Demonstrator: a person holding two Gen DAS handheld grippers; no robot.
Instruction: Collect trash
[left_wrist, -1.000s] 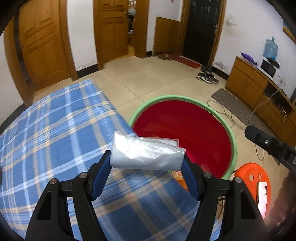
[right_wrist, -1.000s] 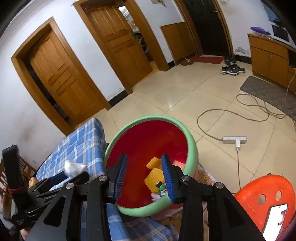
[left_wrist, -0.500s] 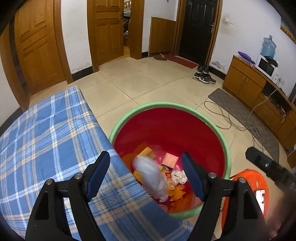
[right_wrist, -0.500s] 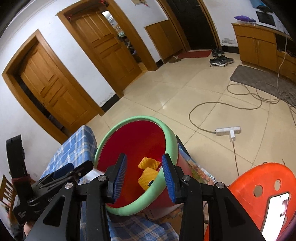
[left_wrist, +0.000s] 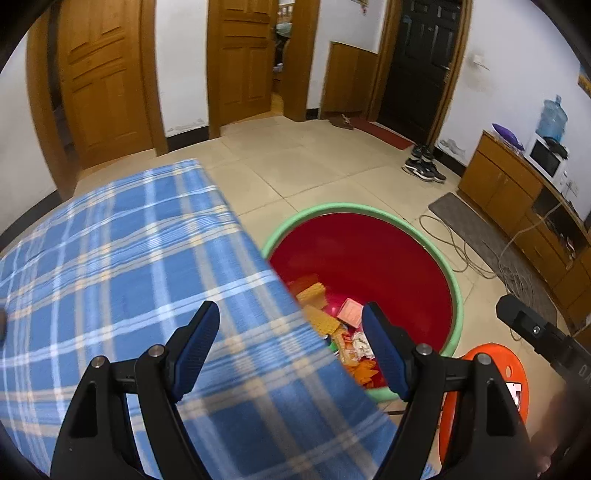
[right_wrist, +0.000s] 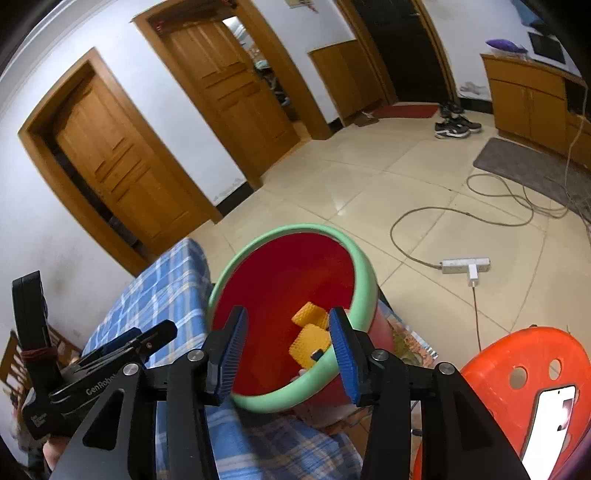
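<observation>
- Left hand-held gripper (left_wrist: 290, 345): spread wide, nothing between the blue pads (left_wrist: 194, 341); hanging over the edge of the blue checked cloth (left_wrist: 122, 258) on the surface, just beside the bin.
- Same left hand-held gripper seen from the right wrist camera at the lower left (right_wrist: 110, 350), black body with white lettering, above the cloth (right_wrist: 162, 280).
- Right hand-held gripper (right_wrist: 288, 350): jaws opening at this moment, nothing pinched; only the bin's near rim and inside visible through the gap between the ribbed blue pads (right_wrist: 231, 350).
- Red bin with a green rim (left_wrist: 369, 258): standing on the tiled floor (left_wrist: 295, 166), touching or just beside the cloth's edge; partly hidden by the cloth in the left wrist view.
- Trash (left_wrist: 347, 332) lying at the bottom of the bin: yellow waffle-textured pieces (right_wrist: 308, 334), a small pink packet (left_wrist: 350, 312), crumpled white paper (left_wrist: 361, 345), orange scraps; exact count hard to tell.
- Orange plastic stool (right_wrist: 517, 369) near the bin at the lower right, with a phone (right_wrist: 550, 417) lying on the seat.
- Farther on the floor: a white power strip (right_wrist: 465, 265) with a long grey cable (right_wrist: 461, 218), a grey mat (right_wrist: 524, 166), a pair of dark sneakers (left_wrist: 423, 170) near the black door.
- Wooden cabinet (left_wrist: 517, 199) along the right wall, well apart from the bin.
</observation>
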